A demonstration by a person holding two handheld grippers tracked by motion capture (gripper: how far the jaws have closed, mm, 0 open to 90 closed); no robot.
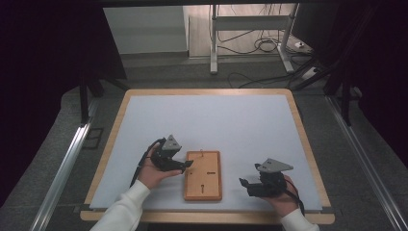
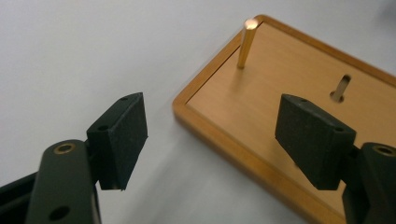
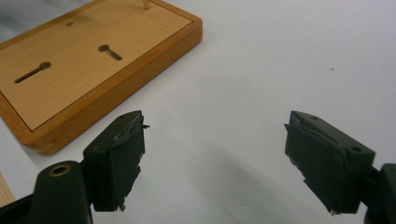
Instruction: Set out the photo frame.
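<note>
With both grippers' fingers apart and empty, the left gripper (image 1: 185, 165) should probably straddle the board (image 1: 203, 175) edge squarely before closing.

Your sleeves are white. Each claw, the left claw (image 1: 184, 166) and the right claw (image 1: 244, 185), is black plastic with a grey three-cornered plate on top, a trailing black cable, brass-ringed screw holes and rough dark pads (image 3: 116, 158).
</note>
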